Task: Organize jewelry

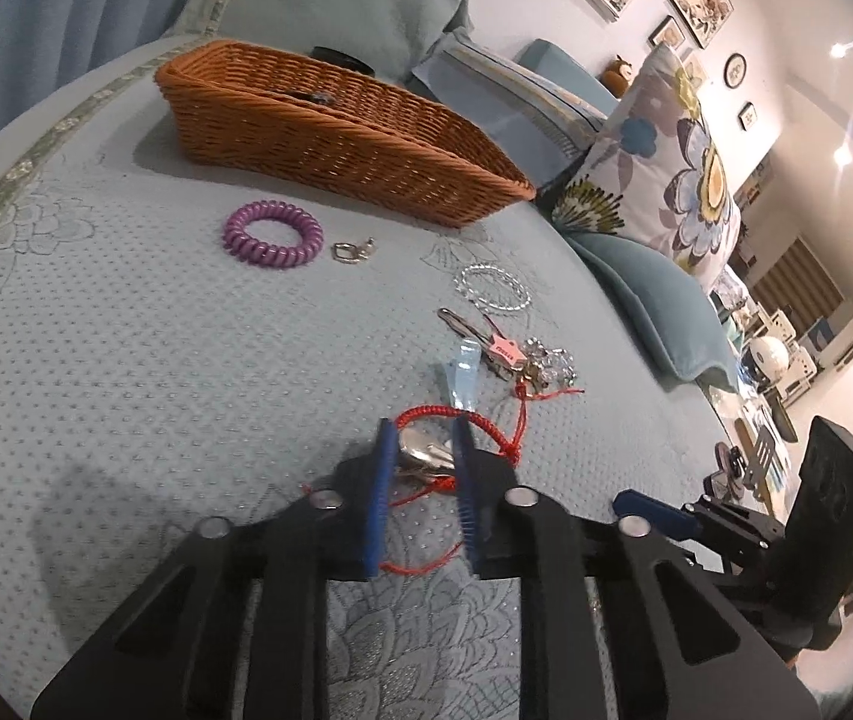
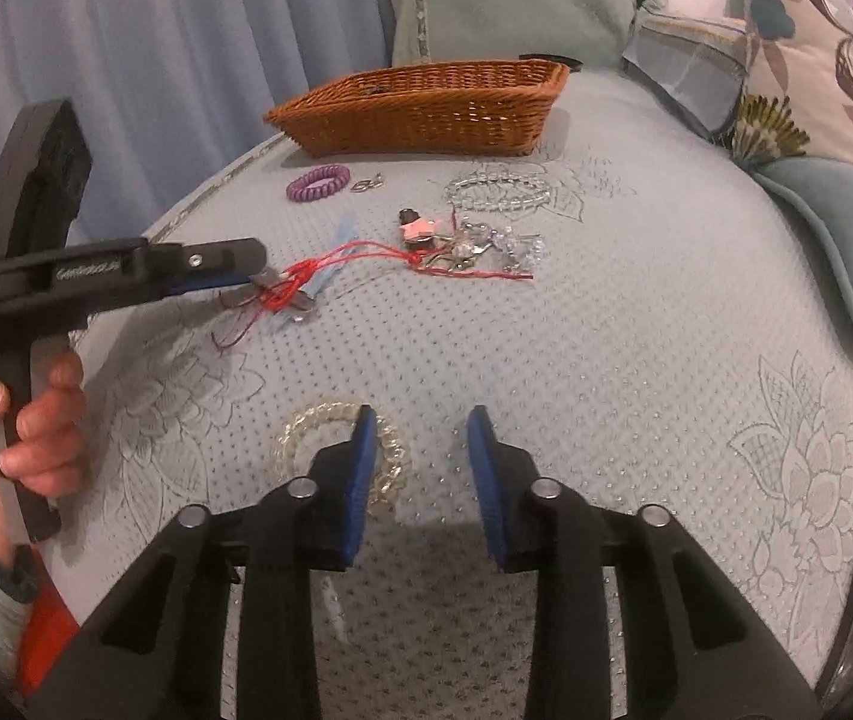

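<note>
My left gripper [image 1: 423, 435] has its blue pads on either side of a silver hair clip [image 1: 423, 450] tangled in a red cord bracelet [image 1: 486, 426]; it also shows in the right wrist view [image 2: 273, 291]. A blue clip [image 1: 465, 378], a pink charm with keys [image 1: 507, 351], crystal charms [image 1: 549, 366], a clear bead bracelet [image 1: 492, 288], a purple coil tie [image 1: 273, 234] and a small clasp [image 1: 351, 251] lie on the bed. The wicker basket [image 1: 330, 138] stands behind. My right gripper [image 2: 420, 426] is open, with a clear coil tie [image 2: 300, 426] under its left finger.
Floral and blue pillows [image 1: 660, 168] lie at the bed's right side. A curtain [image 2: 156, 48] hangs behind the bed's left edge. A dark object [image 1: 339, 57] sits behind the basket. The bedspread [image 2: 606, 360] stretches wide to the right.
</note>
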Demonstrator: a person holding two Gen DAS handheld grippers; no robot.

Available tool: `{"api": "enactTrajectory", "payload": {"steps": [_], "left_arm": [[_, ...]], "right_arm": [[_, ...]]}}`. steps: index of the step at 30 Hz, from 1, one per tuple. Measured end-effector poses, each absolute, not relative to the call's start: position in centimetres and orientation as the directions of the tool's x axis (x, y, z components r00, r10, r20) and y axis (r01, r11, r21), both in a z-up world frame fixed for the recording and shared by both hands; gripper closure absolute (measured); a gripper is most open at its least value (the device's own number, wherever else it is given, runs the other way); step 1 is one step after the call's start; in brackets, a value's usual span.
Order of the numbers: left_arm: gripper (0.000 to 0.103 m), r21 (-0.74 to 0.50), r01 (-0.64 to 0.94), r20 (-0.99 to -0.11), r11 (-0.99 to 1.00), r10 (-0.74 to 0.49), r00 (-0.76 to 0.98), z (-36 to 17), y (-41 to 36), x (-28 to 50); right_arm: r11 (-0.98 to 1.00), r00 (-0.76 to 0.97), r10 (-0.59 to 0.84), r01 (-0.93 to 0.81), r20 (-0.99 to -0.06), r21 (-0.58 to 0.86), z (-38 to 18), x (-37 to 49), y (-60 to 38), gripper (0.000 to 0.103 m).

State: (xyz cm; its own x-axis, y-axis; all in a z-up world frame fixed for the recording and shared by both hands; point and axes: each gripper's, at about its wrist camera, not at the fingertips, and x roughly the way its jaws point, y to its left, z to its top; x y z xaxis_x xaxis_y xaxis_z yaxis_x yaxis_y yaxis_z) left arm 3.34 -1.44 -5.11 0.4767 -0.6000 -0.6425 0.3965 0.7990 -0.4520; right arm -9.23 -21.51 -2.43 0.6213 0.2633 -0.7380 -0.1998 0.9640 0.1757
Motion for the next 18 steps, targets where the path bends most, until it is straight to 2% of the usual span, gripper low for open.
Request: {"api": "enactTrajectory", "payload": {"steps": [2, 3, 8, 12, 18], "left_arm": [[0.100, -0.449, 0.401, -0.644, 0.799, -0.600, 0.474, -5.2, -1.7, 3.3], [0.100, -0.450, 0.402, -0.640, 0.797, -0.602, 0.477, -5.2, -1.7, 3.2], [0.103, -0.479, 0.403, -0.572, 0.779, -0.626, 0.530, -4.2, -0.4, 2.3], [0.103, -0.483, 0.347, -0.526, 0.804, -0.583, 0.619, -2.7, 1.8, 1.8], [0.103, -0.511, 0.190, -0.566, 0.839, -0.494, 0.660, -3.8, 5.4, 1.8]], "right_arm": [[0.964, 0.617, 0.258, -0.209, -0.743, 0.162, -2.5, -9.3, -21.2, 0.088], [0.965, 0.616, 0.255, -0.213, -0.745, 0.154, -2.6, -9.3, -21.0, 0.094], [0.969, 0.631, 0.236, -0.207, -0.739, 0.133, -2.4, -9.3, -20.6, 0.095], [0.976, 0.659, 0.216, -0.166, -0.720, 0.141, -1.7, -8.7, -21.1, 0.095], [0.986, 0.662, 0.162, -0.077, -0.732, 0.149, -1.8, -6.8, -22.0, 0.095]]}}
